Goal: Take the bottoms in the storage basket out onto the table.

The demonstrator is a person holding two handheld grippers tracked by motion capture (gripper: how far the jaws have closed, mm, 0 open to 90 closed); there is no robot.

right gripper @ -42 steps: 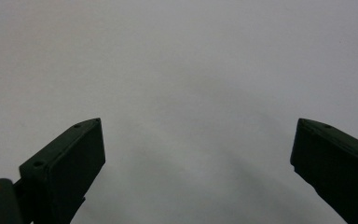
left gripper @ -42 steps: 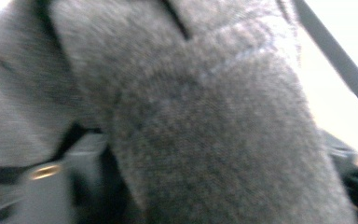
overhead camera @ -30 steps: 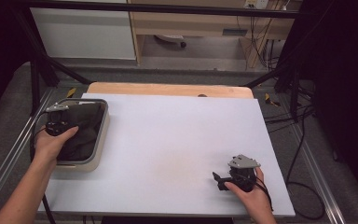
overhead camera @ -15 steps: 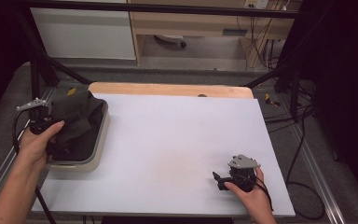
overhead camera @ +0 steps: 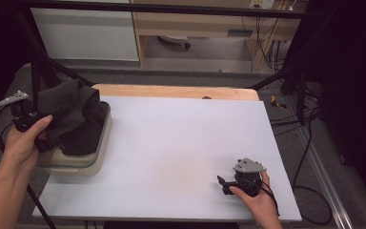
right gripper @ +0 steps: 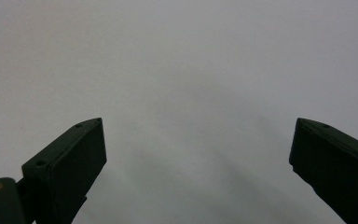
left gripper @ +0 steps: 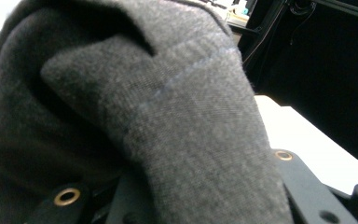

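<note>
A dark grey cloth (overhead camera: 74,117) hangs bunched above a beige tub (overhead camera: 78,164) at the table's left edge, its lower part still inside the tub. My left gripper (overhead camera: 34,120) is shut on the cloth's left side, held up over the tub's rim. In the left gripper view the cloth (left gripper: 177,116) drapes over both jaws and hides their tips. My right gripper (overhead camera: 224,183) rests low at the front right of the white table top (overhead camera: 181,138), pointing left. Its jaws stand wide apart in the right gripper view, so the gripper (right gripper: 196,135) is open with bare table between them.
A wooden board edge (overhead camera: 171,90) runs along the table's far side. Black frame bars (overhead camera: 38,81) rise just behind the tub. Cables (overhead camera: 295,119) trail off the right side, and shelving stands beyond the table.
My left hand has risen and drawn left, pulling the cloth up out of the tub, where it lay flat before. The right hand has stayed put.
</note>
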